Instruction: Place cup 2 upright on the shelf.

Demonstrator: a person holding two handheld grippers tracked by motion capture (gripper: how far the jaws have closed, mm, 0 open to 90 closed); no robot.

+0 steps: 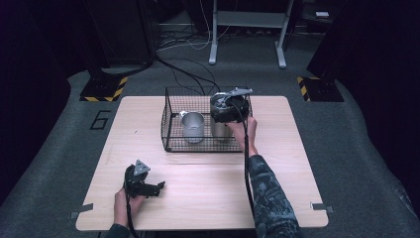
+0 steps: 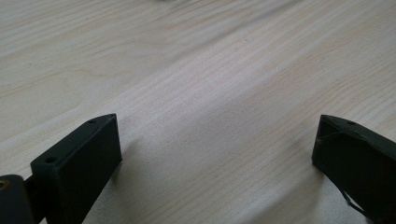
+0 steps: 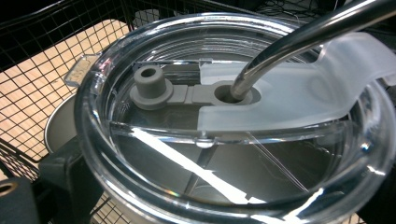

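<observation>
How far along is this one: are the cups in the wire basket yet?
Done: one plain steel cup stands inside the black wire basket. In hand: the right claw is at a clear-lidded steel tumbler with a metal straw, inside the basket; its grip can't be confirmed. The left claw rests open and empty on the wooden table. Left: release and withdraw.

The right gripper [image 1: 229,110] covered most of the tumbler [image 1: 219,130] in the high view. Its lid [image 3: 243,140] (clear plastic) ran off the right gripper view's lower edge, hiding jaw contact.
</observation>
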